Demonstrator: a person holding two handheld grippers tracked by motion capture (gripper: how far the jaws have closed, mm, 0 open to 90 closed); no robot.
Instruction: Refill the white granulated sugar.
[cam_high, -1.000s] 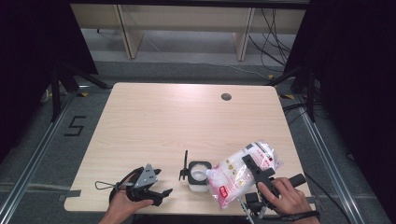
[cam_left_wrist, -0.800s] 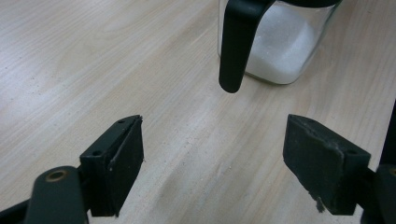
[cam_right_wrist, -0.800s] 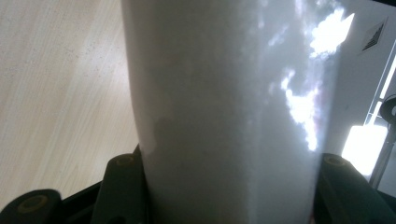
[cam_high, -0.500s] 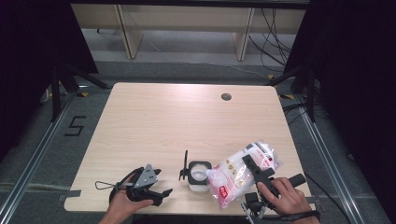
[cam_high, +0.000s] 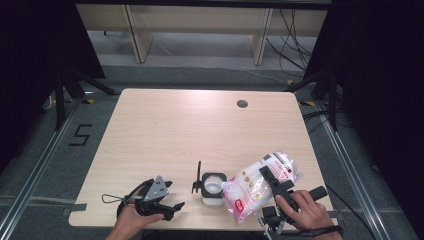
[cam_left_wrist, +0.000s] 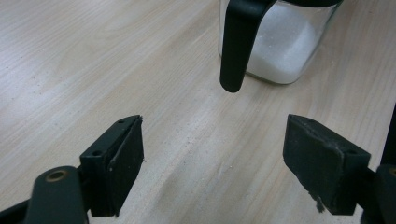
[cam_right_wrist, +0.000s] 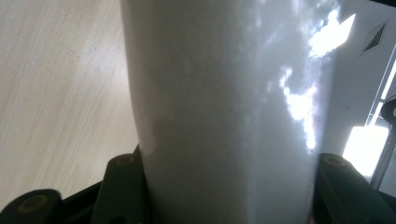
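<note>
Two grippers, one jar and one bag are on the counter (cam_high: 165, 130). The left gripper (cam_high: 172, 207) rests near the front edge, released, jaws wide with nothing between. Just right stands the glass jar (cam_high: 212, 186), black-handled, holding white grains. Beside it, the right gripper (cam_high: 270, 175) grasps the clear bag (cam_high: 250, 187) of white grains, red-labelled, tilted toward the jar.

clear bag (cam_high: 252, 187), red-and-white label
</note>
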